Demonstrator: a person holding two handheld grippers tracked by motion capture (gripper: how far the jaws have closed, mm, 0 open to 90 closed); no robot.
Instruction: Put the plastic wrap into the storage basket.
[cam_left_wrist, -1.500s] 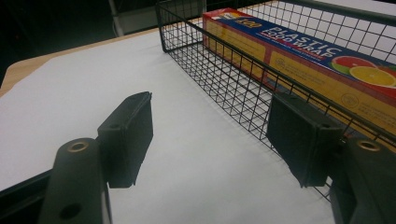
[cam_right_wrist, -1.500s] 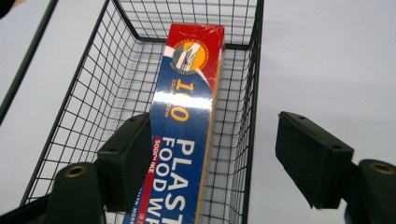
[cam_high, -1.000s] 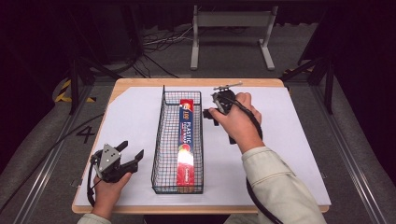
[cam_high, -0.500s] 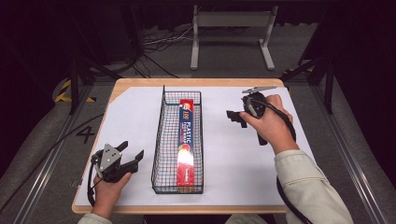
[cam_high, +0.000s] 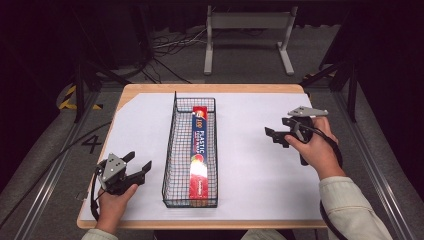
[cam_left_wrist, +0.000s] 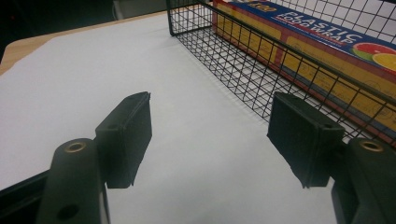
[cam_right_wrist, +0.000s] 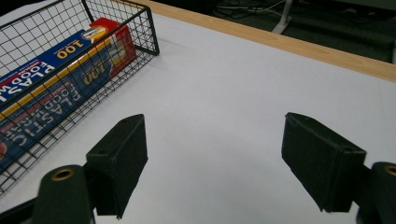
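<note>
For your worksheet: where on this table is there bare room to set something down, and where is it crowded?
Two bare white patches: one between the wire basket and the table's left edge, bordered near the front by the left gripper; a wider one between the basket and the right edge, where the open right gripper hovers. The basket is crowded: the plastic wrap box takes up much of it.

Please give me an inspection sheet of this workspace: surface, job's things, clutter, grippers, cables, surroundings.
Surface: table under a white sheet.
Job's things: box of plastic wrap lies lengthwise in the wire basket.
Clutter: nothing seen.
Grippers: left gripper open, empty, left of the basket; right gripper open, empty, right of it, jaws just opened wider.
Cables: one trails from each gripper; more on the floor behind.
Surroundings: dark room, grey stand beyond the table.
</note>
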